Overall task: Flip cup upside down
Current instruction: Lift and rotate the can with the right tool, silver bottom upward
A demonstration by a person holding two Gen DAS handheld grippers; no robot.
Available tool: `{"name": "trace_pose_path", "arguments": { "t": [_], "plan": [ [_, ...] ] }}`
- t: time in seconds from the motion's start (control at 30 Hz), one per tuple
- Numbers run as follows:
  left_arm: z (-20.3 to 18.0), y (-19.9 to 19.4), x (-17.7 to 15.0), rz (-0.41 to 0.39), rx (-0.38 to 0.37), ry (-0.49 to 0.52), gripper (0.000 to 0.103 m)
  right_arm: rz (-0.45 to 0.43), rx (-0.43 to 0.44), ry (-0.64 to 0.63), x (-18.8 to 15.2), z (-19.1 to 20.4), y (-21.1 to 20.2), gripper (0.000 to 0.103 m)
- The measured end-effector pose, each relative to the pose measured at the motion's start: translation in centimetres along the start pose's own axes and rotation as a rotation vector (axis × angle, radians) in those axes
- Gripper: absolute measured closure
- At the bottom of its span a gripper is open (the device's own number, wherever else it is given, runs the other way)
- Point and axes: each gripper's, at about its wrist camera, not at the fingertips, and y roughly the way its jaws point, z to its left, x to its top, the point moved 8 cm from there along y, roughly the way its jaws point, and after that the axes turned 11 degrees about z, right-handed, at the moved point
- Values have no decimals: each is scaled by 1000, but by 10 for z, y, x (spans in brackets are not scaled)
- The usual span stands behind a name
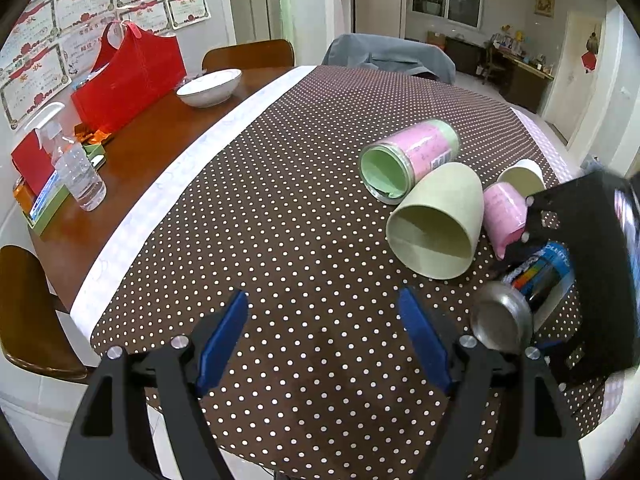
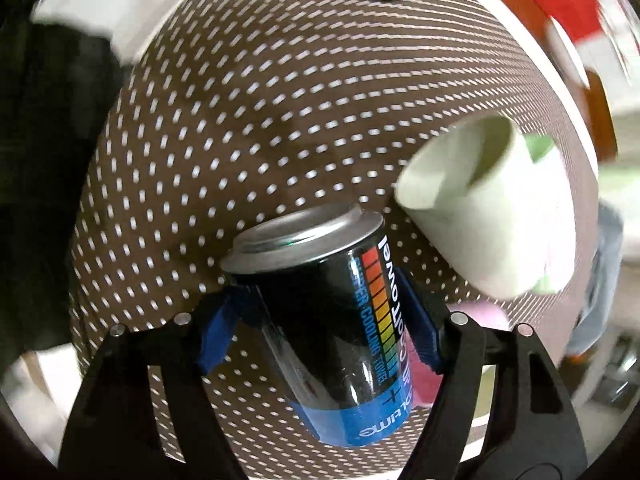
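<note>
My right gripper is shut on a black and blue can-shaped cup, held tilted above the dotted tablecloth, metal end away from the camera. The same can and the right gripper body show at the right of the left wrist view. My left gripper is open and empty above the cloth, to the left of the can. A pale green cup lies on its side next to the can; it also shows blurred in the right wrist view.
A pink and green canister and a pink cup lie on their sides behind the green cup. A white bowl, a red bag and a spray bottle stand on the bare wood at the left. Chairs surround the table.
</note>
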Motion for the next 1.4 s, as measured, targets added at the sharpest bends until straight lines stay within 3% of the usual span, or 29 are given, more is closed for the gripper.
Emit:
{"name": "trace_pose_path", "arguments": {
  "t": [0.5, 0.77, 1.0, 1.4],
  "plan": [
    [-8, -17, 5, -51, -35, 69, 26, -456, 240, 768, -61, -66, -63, 34],
    [-11, -26, 6, -72, -43, 93, 26, -689, 219, 1012, -73, -66, -89, 34],
    [-12, -31, 6, -85, -45, 99, 26, -723, 127, 1053, -54, -44, -85, 34],
    [-1, -29, 3, -75, -38, 69, 26, -590, 58, 1060, -33, -35, -48, 34]
  ]
}}
